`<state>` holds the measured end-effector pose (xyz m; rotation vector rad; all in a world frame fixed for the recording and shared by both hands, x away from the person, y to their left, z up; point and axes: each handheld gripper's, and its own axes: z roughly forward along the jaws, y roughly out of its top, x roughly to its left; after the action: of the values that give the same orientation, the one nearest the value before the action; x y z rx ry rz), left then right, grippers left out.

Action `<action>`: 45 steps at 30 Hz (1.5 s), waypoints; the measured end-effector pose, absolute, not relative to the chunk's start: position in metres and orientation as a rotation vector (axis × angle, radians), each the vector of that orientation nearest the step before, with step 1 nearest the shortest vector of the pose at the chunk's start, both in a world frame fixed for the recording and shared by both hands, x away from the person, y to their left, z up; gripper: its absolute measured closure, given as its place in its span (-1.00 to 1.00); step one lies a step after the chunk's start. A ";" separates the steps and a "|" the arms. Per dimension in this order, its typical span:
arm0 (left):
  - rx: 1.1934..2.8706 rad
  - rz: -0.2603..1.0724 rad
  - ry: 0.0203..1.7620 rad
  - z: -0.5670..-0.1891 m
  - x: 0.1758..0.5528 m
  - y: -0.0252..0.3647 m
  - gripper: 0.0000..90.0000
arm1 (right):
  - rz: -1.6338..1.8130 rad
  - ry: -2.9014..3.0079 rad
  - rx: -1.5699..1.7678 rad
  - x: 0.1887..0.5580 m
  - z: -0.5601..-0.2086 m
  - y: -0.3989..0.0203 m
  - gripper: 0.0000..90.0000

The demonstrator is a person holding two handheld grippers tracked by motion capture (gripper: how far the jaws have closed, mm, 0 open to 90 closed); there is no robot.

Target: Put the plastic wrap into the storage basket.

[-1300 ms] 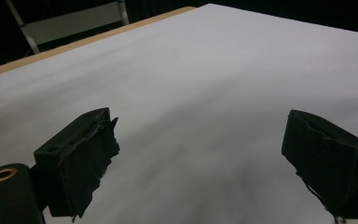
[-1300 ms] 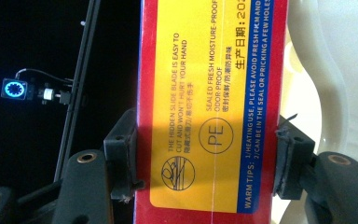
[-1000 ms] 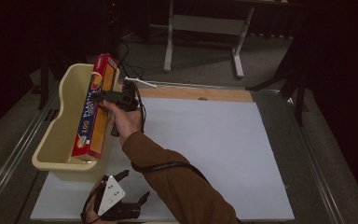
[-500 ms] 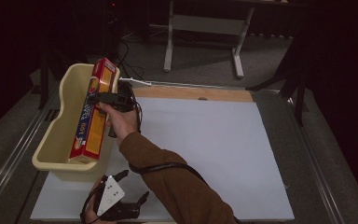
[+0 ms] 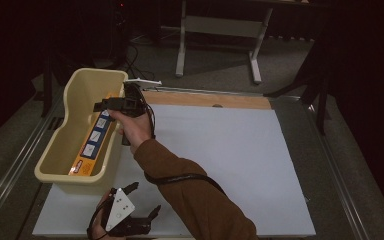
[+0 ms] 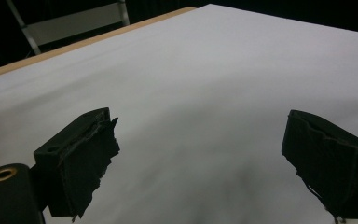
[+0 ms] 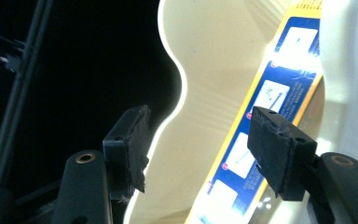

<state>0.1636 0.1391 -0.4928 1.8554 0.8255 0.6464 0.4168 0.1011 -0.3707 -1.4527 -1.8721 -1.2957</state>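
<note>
A long box (image 5: 94, 144) lies inside the cream tub (image 5: 60, 150) at the table's (image 5: 230, 150) left. Right tongs (image 5: 111, 105) hover released above it, jaws just closing slightly, nothing between. Left tongs (image 5: 142, 200) rest released near the front edge.

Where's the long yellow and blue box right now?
In the high view the box lies inside the cream tub at the table's left, along its right wall, just left of the right hand-held gripper.

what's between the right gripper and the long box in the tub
Nothing visible. The right gripper hangs with open jaws over the far end of the cream tub, and the long box lies inside along the near wall, bare gap between jaws and box in the right gripper view.
</note>
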 end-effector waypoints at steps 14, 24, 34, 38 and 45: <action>1.848 0.637 0.830 -0.493 0.166 0.140 -0.79 | -1.287 -2.121 -1.303 0.411 -0.381 0.069 -0.16; 1.865 0.637 0.825 -0.494 0.167 0.138 -0.79 | -1.282 -2.299 -1.206 0.398 -0.381 0.036 -0.16; 1.868 0.641 0.828 -0.494 0.167 0.137 -0.79 | -1.252 -2.481 -1.089 0.387 -0.382 0.004 -0.14; 1.870 0.640 0.828 -0.494 0.167 0.137 -0.79 | -1.237 -2.546 -1.055 0.382 -0.387 -0.009 -0.15; 1.873 0.641 0.836 -0.495 0.167 0.137 -0.79 | -1.171 -2.683 -0.996 0.371 -0.405 -0.034 -0.16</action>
<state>0.1671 0.1374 -0.4946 1.8727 0.8357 0.6407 0.3711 -0.0345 -0.4053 -0.9965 -2.6829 -1.1714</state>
